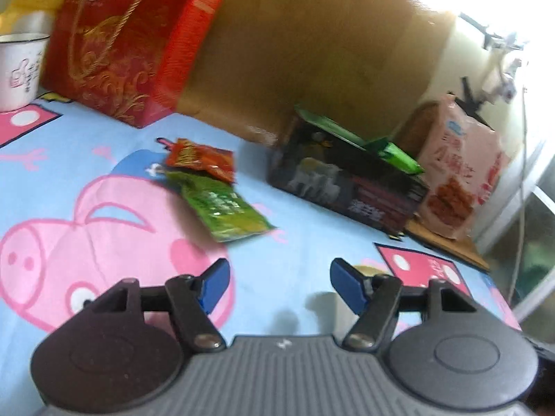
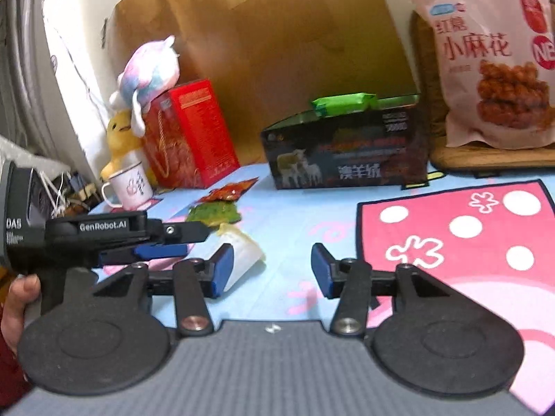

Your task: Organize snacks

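Note:
In the left wrist view, a red snack packet [image 1: 201, 159] and a green snack packet [image 1: 225, 208] lie overlapping on the cartoon-print cloth [image 1: 295, 242], ahead of my left gripper [image 1: 281, 287]. Its blue pads stand apart with nothing between them. In the right wrist view my right gripper [image 2: 271, 270] is open too. A pale, whitish packet [image 2: 242, 253] lies on the cloth just beyond its left finger, untouched. The left gripper [image 2: 196, 241] reaches in from the left, held by a hand [image 2: 17, 305]. The red packet [image 2: 230, 190] and green packet [image 2: 215, 213] lie past it.
A black box [image 2: 347, 152] with a green packet [image 2: 343, 102] on top stands at the back. Right of it a pink snack bag [image 2: 496, 69] leans on a wooden board. A red gift box [image 2: 190, 131], mug [image 2: 130, 183], plush toys [image 2: 149, 69] and cardboard sheet [image 2: 277, 34] stand behind.

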### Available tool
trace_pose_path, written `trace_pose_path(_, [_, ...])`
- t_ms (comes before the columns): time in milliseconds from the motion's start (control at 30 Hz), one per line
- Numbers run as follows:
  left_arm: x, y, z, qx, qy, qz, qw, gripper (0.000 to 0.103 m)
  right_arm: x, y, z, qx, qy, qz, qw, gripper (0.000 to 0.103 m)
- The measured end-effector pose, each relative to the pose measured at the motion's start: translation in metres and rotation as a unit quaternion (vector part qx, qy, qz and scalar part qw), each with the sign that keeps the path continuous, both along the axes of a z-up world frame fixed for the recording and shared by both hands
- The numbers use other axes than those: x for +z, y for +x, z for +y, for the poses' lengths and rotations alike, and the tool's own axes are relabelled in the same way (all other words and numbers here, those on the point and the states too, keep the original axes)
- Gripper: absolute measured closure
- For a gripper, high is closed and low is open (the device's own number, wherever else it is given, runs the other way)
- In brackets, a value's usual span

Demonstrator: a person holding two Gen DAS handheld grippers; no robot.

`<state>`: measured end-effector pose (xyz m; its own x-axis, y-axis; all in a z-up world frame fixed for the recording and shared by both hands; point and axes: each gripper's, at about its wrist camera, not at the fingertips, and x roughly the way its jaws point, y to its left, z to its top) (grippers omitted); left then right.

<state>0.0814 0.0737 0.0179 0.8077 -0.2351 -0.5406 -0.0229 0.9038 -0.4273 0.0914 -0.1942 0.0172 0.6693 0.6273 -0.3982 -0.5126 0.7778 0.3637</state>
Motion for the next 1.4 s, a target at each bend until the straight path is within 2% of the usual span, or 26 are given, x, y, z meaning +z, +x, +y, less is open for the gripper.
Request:
trace_pose_path(333, [0.003, -0.005, -0.003, 0.046, 0.045, 0.001, 0.9979, 0.037, -0.002, 0.004, -0.006, -0.026, 0.012, 0.012, 1.000, 0.051])
trace_pose_path(533, [0.005, -0.006, -0.010, 0.063, 0.078, -0.001, 0.9950, 0.033, -0.002, 0.005, -0.009, -0.035, 0.017, 0.011, 0.999, 0.049])
trace_pose_path(667, [0.005, -0.006, -0.011, 0.072, 0.092, 0.000, 0.9931, 0.033, -0.001, 0.002, -0.009, -0.044, 0.019, 0.005, 0.999, 0.037])
trace_pose_path(733, [0.005, -0.006, -0.012, 0.075, 0.098, 0.001, 0.9924, 0.033, -0.001, 0.003, -0.012, -0.046, 0.025, 0.005, 0.999, 0.036])
trace_pose_path(900, [0.005, -0.005, -0.014, 0.076, 0.108, 0.006, 0.9912, 0.032, -0.003, 0.014, -0.022, -0.043, 0.052, 0.028, 0.997, 0.036])
trace_pose_path(1033, [0.004, -0.004, -0.014, 0.073, 0.110, 0.011, 0.9912, 0.032, -0.008, 0.036, -0.034, -0.024, 0.062, 0.078, 0.995, 0.036])
trace_pose_path(1167, [0.004, -0.003, -0.013, 0.072, 0.108, 0.010, 0.9915, 0.032, -0.002, 0.043, -0.059, -0.036, 0.026, 0.026, 0.999, 0.036])
trace_pose_path(1300, [0.004, -0.002, -0.012, 0.072, 0.102, 0.009, 0.9921, 0.032, -0.008, 0.046, -0.088, -0.063, 0.104, 0.047, 0.992, 0.036])
trace_pose_path(1400, [0.004, -0.002, -0.012, 0.073, 0.102, 0.008, 0.9921, 0.031, -0.007, 0.043, -0.088, -0.066, 0.110, 0.043, 0.991, 0.036])
